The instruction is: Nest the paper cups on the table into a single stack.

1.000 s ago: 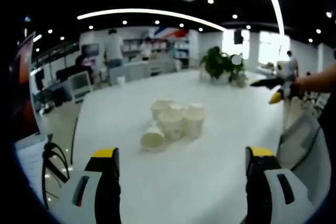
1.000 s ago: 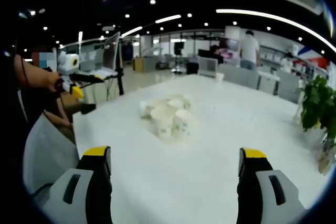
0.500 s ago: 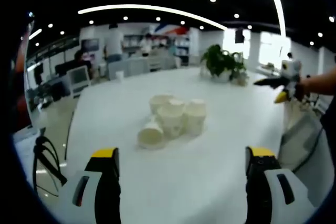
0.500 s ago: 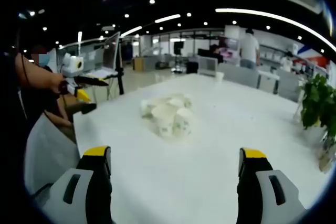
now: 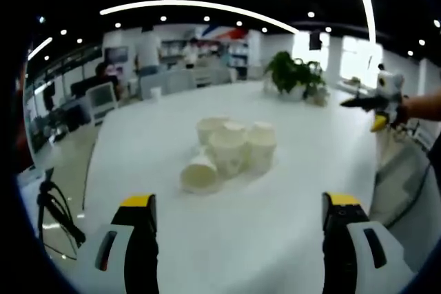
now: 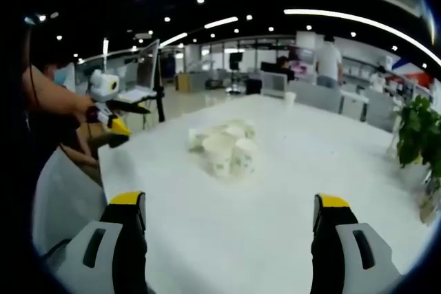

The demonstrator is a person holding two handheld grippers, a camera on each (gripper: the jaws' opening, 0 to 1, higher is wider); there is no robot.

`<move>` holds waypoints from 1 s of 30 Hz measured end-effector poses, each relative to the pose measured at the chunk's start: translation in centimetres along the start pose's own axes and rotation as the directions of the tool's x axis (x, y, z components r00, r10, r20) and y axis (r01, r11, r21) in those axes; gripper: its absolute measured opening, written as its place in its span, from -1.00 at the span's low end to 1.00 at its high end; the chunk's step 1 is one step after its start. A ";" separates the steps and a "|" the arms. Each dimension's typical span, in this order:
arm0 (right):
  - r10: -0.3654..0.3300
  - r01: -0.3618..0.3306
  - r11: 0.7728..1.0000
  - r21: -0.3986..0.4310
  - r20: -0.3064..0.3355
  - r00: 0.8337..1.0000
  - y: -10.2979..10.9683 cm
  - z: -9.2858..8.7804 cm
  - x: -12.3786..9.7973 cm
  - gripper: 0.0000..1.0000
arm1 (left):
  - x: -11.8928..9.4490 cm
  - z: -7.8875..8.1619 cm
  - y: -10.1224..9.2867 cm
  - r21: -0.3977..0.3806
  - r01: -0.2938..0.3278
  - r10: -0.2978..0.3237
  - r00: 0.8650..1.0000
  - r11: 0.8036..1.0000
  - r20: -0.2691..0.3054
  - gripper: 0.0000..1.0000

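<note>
Several white paper cups (image 5: 231, 151) stand huddled in the middle of a white table (image 5: 289, 197). One more cup (image 5: 198, 174) lies on its side at the group's near left. My left gripper (image 5: 240, 201) is open and holds nothing, well short of the cups. It also appears at the left of the right gripper view as the left gripper (image 6: 114, 111), held in a hand. The same cups (image 6: 224, 147) lie ahead of my right gripper (image 6: 229, 201), which is open and holds nothing. It comes into the left gripper view as the right gripper (image 5: 375, 105), beyond the table's edge.
A potted plant (image 5: 293, 77) stands at the table's far end, and it is the same plant (image 6: 415, 135) at the right edge of the other view. A small single cup (image 5: 156, 92) sits near the far edge. Desks, monitors and people fill the room behind.
The left gripper's camera has come a little closer to the cups, which look larger. In the right gripper view the other gripper has drifted slightly toward the table. The cups have not moved.
</note>
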State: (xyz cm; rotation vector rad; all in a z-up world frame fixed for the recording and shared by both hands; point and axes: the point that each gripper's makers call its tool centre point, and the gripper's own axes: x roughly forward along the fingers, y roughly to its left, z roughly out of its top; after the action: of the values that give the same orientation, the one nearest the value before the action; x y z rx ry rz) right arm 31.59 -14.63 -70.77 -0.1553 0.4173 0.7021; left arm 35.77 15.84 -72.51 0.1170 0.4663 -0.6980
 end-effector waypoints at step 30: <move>-0.010 0.010 0.999 0.031 -0.012 1.000 -0.2 -1.1 0.0 1.00 | 5.8 1.3 4.0 -0.037 -0.003 0.002 0.999 0.999 -0.039 0.96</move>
State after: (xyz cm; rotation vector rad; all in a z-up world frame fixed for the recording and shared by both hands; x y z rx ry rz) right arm 31.39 -15.06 -71.78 -0.1323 0.4379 0.6848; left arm 42.77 15.13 -74.18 0.0961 0.5164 -0.6854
